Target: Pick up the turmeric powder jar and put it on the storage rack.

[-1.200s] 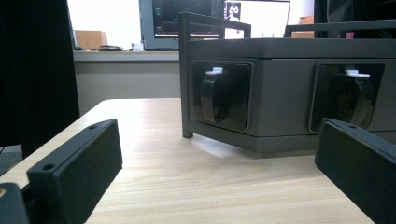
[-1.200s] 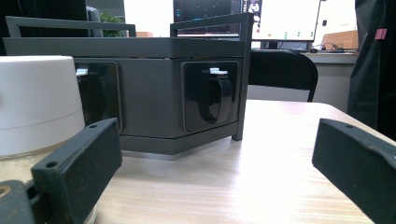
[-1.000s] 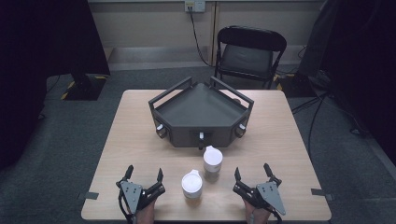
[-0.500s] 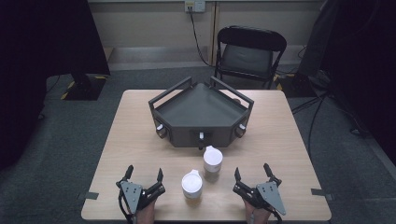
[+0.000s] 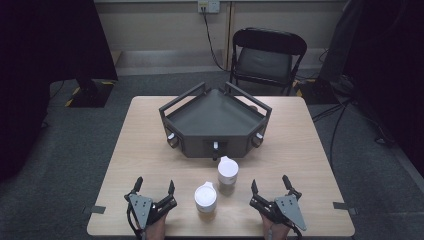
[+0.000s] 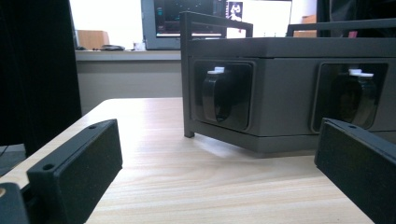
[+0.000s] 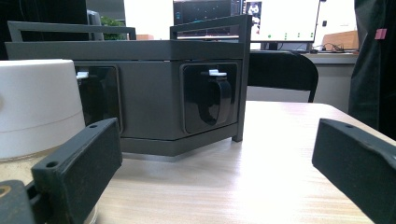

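- Left gripper (image 5: 154, 188) rests at the table's (image 5: 145, 150) near edge, jaws spread, holding nothing;
- two white lidded cups between the grippers: near cup (image 5: 205, 197), far cup (image 5: 227, 171) just before the grey box (image 5: 215, 122);
- right gripper (image 5: 270, 185) sits low too, jaws wide apart, empty.

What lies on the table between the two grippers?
In the high view, one white container stands between the left gripper and right gripper.
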Demonstrator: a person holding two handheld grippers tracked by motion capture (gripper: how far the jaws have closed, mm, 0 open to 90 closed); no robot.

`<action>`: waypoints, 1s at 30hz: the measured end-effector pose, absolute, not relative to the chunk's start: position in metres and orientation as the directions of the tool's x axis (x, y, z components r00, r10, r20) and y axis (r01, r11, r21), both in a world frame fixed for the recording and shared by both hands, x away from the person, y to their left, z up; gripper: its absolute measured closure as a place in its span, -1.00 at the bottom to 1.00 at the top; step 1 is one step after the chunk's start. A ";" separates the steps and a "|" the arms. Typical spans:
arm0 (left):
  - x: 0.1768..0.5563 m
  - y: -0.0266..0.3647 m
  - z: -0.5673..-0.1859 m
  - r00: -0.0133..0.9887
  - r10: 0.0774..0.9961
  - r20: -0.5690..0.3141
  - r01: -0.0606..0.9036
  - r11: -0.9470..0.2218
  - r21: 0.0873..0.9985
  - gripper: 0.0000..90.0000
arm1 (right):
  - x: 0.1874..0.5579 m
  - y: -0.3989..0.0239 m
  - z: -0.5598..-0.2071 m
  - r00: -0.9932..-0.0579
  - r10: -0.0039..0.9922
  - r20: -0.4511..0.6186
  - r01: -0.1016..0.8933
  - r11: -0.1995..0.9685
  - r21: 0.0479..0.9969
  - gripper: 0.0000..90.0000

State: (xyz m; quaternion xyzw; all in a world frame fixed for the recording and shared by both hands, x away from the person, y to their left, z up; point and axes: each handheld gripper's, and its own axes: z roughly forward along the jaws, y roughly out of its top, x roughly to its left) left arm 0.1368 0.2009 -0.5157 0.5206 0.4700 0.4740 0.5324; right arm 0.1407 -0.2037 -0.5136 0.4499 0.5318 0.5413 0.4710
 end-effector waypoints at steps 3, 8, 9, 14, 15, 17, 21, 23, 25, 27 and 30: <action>0.138 0.200 -0.516 0.109 0.994 -0.006 -0.015 0.008 1.000 -0.99 | 0.141 -0.204 -0.514 -0.153 0.988 -0.014 -0.031 0.010 0.999 -1.00; 0.137 0.202 -0.518 0.112 0.994 -0.013 -0.026 0.016 1.000 -1.00 | 0.141 -0.204 -0.514 -0.152 0.988 -0.015 -0.031 0.010 0.999 -1.00; 0.138 0.202 -0.517 0.114 0.993 -0.011 -0.024 0.014 1.000 -1.00 | 0.141 -0.204 -0.513 -0.153 0.988 -0.014 -0.030 0.010 0.999 -1.00; 0.138 0.202 -0.517 0.113 0.993 -0.011 -0.032 0.015 0.999 -1.00 | 0.141 -0.204 -0.513 -0.152 0.988 -0.015 -0.029 0.011 1.000 -1.00; 0.137 0.201 -0.517 0.108 0.994 -0.014 -0.040 0.019 0.999 -1.00 | 0.141 -0.204 -0.513 -0.152 0.988 -0.015 -0.029 0.011 1.000 -1.00; 0.137 0.202 -0.516 0.116 0.993 -0.029 -0.046 0.035 0.998 -1.00 | 0.141 -0.204 -0.513 -0.152 0.988 -0.015 -0.029 0.011 1.000 -1.00; 0.135 0.203 -0.509 0.128 0.991 -0.024 -0.051 0.031 0.998 -1.00 | 0.141 -0.204 -0.513 -0.152 0.988 -0.015 -0.030 0.011 0.999 -1.00; 0.133 0.202 -0.506 0.133 0.991 -0.025 -0.055 0.032 0.998 -1.00 | 0.141 -0.204 -0.513 -0.153 0.988 -0.015 -0.030 0.011 0.999 -1.00; 0.132 0.202 -0.502 0.140 0.990 -0.030 -0.052 0.037 0.998 -1.00 | 0.141 -0.204 -0.513 -0.152 0.988 -0.015 -0.029 0.011 1.000 -1.00; 0.131 0.203 -0.501 0.148 0.988 -0.047 -0.060 0.057 0.997 -1.00 | 0.141 -0.204 -0.513 -0.154 0.988 -0.016 -0.029 0.011 1.000 -0.99; 0.128 0.203 -0.495 0.157 0.986 -0.052 -0.056 0.061 0.997 -1.00 | 0.141 -0.204 -0.513 -0.154 0.988 -0.016 -0.029 0.011 1.000 -0.99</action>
